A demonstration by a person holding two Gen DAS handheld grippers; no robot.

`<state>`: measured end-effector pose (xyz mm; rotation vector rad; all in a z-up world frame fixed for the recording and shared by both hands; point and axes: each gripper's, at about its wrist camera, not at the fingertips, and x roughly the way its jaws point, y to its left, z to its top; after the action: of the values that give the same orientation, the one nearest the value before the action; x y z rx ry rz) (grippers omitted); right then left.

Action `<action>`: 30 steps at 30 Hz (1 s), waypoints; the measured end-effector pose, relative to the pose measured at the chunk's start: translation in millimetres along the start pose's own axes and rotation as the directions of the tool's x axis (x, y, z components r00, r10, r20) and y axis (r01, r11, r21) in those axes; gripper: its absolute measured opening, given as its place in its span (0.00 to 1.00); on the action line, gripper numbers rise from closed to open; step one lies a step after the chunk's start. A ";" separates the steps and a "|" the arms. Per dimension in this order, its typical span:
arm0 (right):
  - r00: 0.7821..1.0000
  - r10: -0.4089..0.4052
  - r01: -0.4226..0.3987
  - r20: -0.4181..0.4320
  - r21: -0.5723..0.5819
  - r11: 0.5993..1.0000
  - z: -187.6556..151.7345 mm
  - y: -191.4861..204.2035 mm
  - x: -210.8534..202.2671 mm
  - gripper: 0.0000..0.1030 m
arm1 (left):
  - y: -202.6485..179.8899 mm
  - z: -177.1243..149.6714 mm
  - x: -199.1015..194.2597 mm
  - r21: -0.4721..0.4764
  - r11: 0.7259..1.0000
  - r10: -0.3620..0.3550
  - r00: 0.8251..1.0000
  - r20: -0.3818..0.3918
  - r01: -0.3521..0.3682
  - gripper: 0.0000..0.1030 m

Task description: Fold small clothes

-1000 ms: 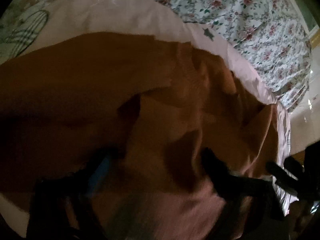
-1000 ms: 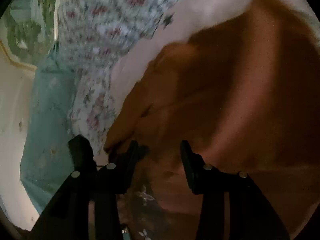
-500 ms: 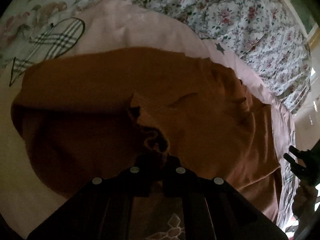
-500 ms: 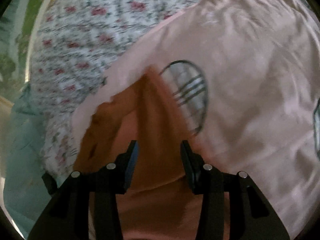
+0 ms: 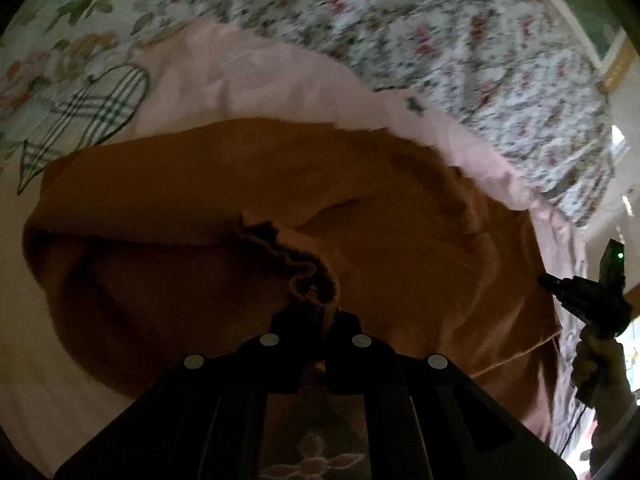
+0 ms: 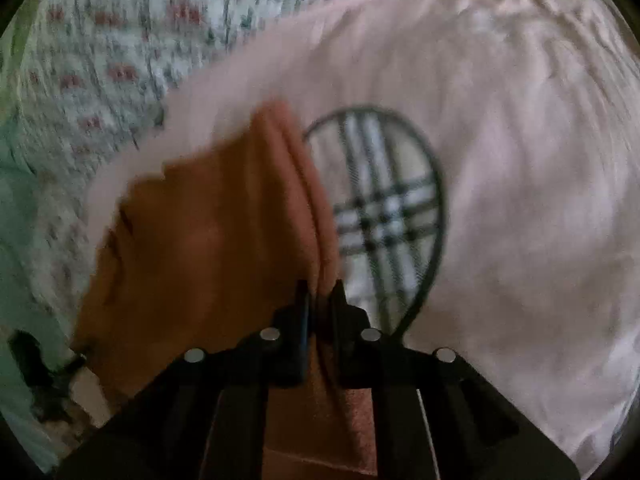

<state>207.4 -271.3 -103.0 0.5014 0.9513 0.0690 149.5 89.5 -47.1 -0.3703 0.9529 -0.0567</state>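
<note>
A rust-orange garment (image 5: 248, 184) lies spread on a pink sheet (image 5: 280, 76). My left gripper (image 5: 316, 312) is shut on a bunched, frilled edge of the garment near its middle. In the right wrist view the same garment (image 6: 208, 240) hangs as a folded edge, and my right gripper (image 6: 320, 292) is shut on that fold. The right gripper also shows in the left wrist view (image 5: 576, 292) at the garment's right edge, held by a hand.
The pink sheet (image 6: 520, 160) carries a plaid fish print (image 6: 384, 216), also in the left wrist view (image 5: 92, 116). A floral bedspread (image 5: 460, 40) lies beyond it. The bed's edge drops off at the right (image 5: 624, 208).
My right gripper has closed on the garment's folded edge; it was open half a second ago. My left gripper stays shut on the frilled edge, and the garment has spread out below it.
</note>
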 end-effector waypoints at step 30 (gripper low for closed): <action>0.998 -0.058 0.056 -0.029 -0.062 0.997 -55.0 17.6 -23.4 0.49 | 23.2 12.0 -19.8 0.108 0.978 0.180 0.984 0.020 -0.181 0.64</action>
<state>152.9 -241.3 -103.5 0.4178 0.9906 0.0544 145.0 118.8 -33.0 -0.1815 0.9656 0.0581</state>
